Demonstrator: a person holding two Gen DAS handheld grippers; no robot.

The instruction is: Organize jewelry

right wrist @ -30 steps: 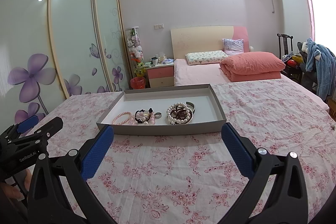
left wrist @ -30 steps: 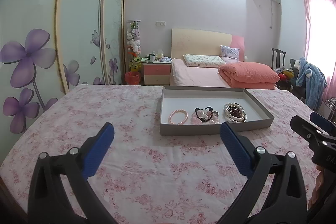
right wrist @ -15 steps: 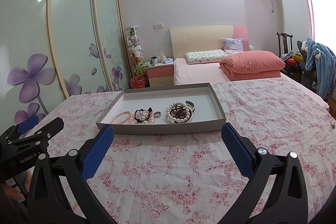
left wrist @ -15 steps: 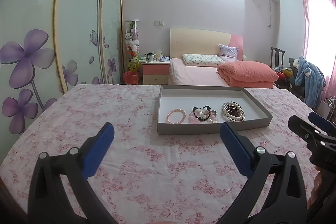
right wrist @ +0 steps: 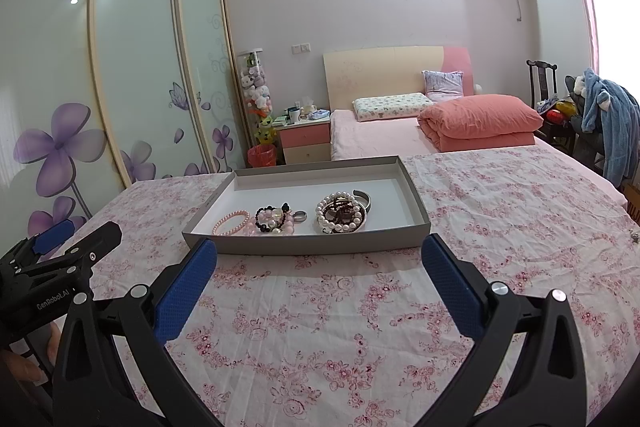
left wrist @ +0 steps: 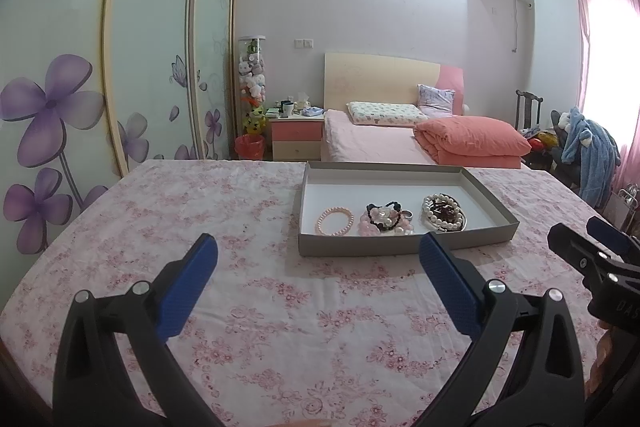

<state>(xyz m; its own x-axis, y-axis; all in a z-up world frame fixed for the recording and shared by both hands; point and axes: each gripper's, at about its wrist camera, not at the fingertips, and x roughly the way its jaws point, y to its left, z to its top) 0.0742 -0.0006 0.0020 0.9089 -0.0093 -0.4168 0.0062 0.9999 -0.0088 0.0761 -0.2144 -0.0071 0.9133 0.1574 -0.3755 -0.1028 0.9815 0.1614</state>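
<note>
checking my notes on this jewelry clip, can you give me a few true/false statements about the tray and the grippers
1. The left gripper is open and holds nothing. True.
2. The pink bead bracelet lies on the floral cloth outside the tray. False: it lies inside the grey tray, at its left end.
3. The white pearl bracelet sits right of the pink one. True.
4. The right gripper is shut on a ring. False: it is open and empty, short of the tray.
5. The tray has a lid on it. False: it is open-topped.
</note>
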